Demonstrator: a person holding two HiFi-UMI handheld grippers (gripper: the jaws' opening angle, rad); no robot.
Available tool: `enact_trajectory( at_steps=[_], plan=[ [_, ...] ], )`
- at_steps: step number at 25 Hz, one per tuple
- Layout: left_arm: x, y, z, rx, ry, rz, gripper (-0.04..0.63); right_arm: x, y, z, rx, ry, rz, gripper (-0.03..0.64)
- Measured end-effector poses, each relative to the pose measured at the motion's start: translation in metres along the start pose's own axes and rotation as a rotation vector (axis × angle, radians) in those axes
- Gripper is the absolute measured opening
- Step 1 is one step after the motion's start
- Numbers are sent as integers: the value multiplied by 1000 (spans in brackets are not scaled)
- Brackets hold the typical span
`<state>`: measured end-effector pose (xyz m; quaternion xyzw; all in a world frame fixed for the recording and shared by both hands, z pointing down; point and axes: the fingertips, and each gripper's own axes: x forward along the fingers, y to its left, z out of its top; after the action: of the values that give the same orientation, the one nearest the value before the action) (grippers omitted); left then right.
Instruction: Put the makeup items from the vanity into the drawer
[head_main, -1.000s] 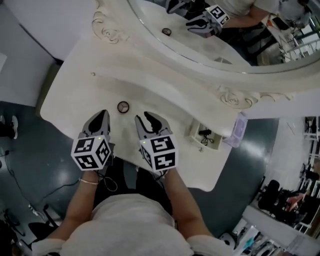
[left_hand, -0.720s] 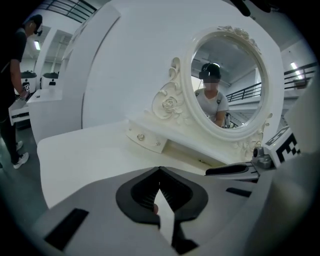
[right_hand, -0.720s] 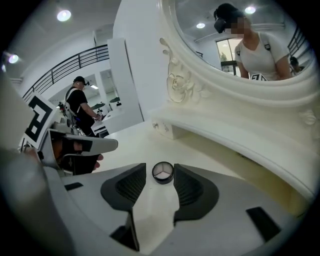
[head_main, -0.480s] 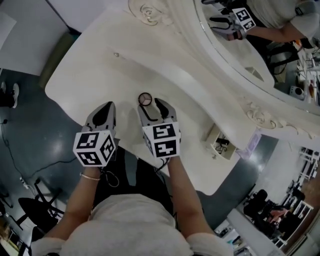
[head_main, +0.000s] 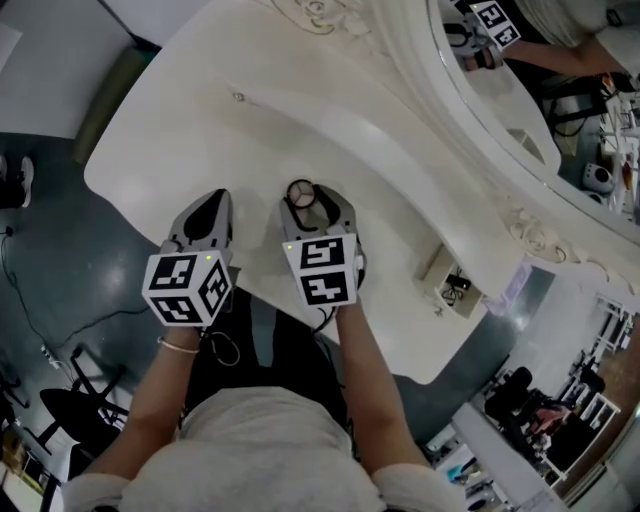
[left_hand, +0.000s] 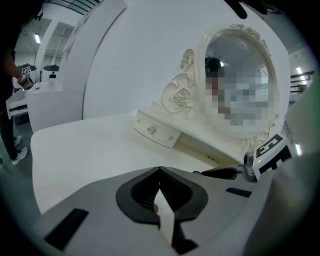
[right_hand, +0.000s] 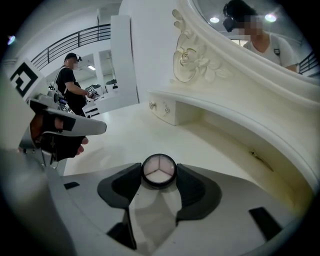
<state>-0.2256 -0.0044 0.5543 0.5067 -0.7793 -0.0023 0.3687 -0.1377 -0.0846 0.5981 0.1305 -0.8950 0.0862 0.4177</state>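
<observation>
Just opened wide, the right gripper (head_main: 316, 206) brackets a round three-pan compact (head_main: 302, 192) on the vanity top (head_main: 250, 140) — left gripper (head_main: 212, 208) jaws together.

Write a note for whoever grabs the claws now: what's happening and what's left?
Left claw: shut, empty, over the vanity's front edge.
Right claw: just opened wide; the round compact sits between its tips on the vanity, not squeezed.
Drawer: pulled out to the right, something dark already inside.
Left to do: close on the compact, carry it to the drawer.
</observation>
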Motion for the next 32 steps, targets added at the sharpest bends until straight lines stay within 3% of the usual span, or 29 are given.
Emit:
enact_trajectory(
  at_steps=[7,16,32],
  plan=[
    [0,1,-6,-4,18,-7,2,0,-1,0,12,9,-17,219],
    [0,-21,0,34,10,-56,2,-37,-11,13,49,-75,-64,218],
    [21,-176,-11,224,58,-357,2,-144,-93,-32,237,-143,-289,218]
  ],
)
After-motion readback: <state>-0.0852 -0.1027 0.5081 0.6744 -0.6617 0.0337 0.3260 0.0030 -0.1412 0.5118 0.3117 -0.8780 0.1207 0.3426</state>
